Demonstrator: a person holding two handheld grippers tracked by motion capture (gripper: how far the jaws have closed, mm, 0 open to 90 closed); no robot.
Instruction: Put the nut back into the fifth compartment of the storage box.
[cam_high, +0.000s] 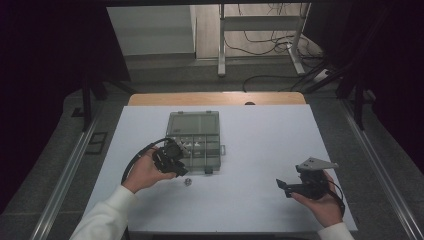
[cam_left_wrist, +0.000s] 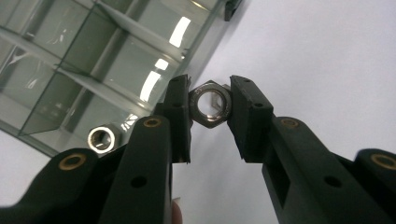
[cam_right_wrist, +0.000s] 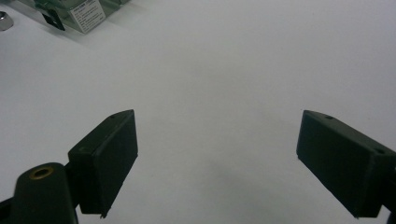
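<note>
Grip: left gripper (cam_left_wrist: 209, 105) clamped on silver hexagonal metal nut (cam_left_wrist: 209, 103), held just off white table (cam_high: 250, 150) | second silver nut (cam_left_wrist: 101, 138) lying near clear plastic compartment box (cam_high: 193, 140) | right gripper (cam_right_wrist: 217, 158) spread wide, holding nothing, near right.

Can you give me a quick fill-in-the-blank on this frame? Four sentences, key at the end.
1. The left gripper is shut on a hex ____.
2. A second nut lies on the white table beside the clear compartment ____.
3. The right gripper has its jaws ____.
4. Between the right gripper's jaws there is ____.

Missing words: nut; box; open; nothing
</note>
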